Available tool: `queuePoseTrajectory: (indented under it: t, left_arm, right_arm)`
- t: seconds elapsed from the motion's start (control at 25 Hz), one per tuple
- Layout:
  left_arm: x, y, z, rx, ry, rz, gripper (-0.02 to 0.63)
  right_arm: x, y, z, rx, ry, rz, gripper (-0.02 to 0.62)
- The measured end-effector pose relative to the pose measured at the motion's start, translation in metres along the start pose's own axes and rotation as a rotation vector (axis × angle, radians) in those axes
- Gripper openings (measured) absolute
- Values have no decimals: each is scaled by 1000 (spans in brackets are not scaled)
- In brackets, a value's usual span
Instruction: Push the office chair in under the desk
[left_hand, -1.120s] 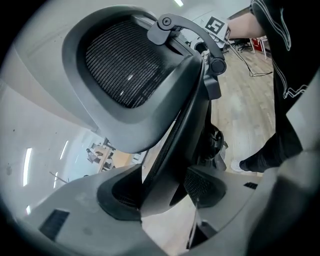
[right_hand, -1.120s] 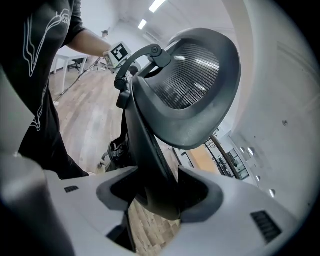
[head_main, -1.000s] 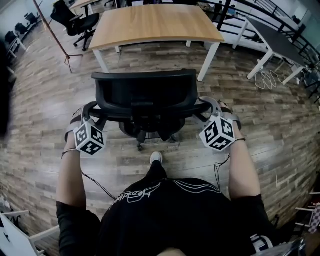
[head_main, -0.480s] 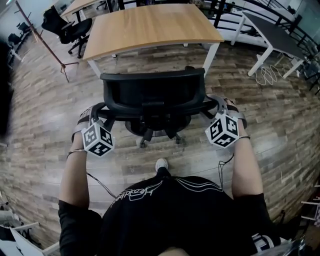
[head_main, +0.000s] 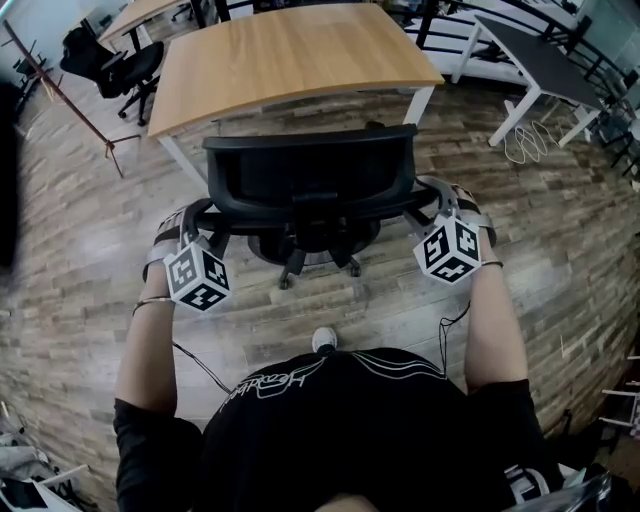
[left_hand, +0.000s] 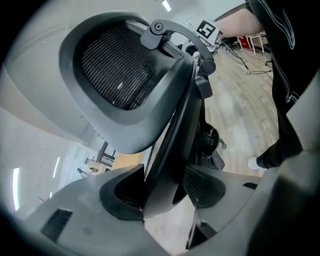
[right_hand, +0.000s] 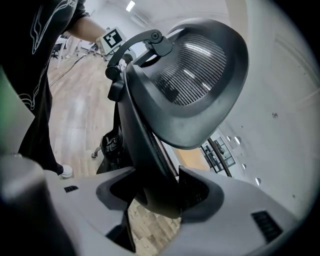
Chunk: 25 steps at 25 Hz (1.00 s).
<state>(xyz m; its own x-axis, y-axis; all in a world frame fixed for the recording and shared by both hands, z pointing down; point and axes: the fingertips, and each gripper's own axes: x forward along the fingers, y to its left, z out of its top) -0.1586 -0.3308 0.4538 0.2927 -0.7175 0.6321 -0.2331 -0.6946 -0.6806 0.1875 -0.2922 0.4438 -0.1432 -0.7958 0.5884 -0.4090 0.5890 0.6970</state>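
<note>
while the person (head_main: 340, 420) stands right behind it, the black office chair with a mesh back (head_main: 310, 170) sits on the brown wood floor (head_main: 90, 260), facing the wide wooden desk with white legs (head_main: 290, 55). the seat is near the desk edge but not yet under it, so most of the push is left, i think. the left gripper (left_hand: 162, 187) has its jaws wide apart, yet they are pressed on the thick left rim of the chair back, which fills the gap. the right gripper (right_hand: 157, 190) does the same on the right rim. holding both sides at the same height likely keeps the chair from spinning on its wheeled base (head_main: 315, 262) and lets it roll straight. the next push should aim the seat at the gap between the desk legs, or the chair may bump a leg.
</note>
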Motion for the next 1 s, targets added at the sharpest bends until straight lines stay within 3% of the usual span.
queuePoseTrajectory:
  t: [0.44,1.0]
  left_arm:
    - [45,43,10,29,-42,2,231]
    - [75,67,14,33,-56,3,230]
  right_arm:
    - [45,-42,-1,19,23,-37,265]
    - [76,-69,-4,21,32,-56,267]
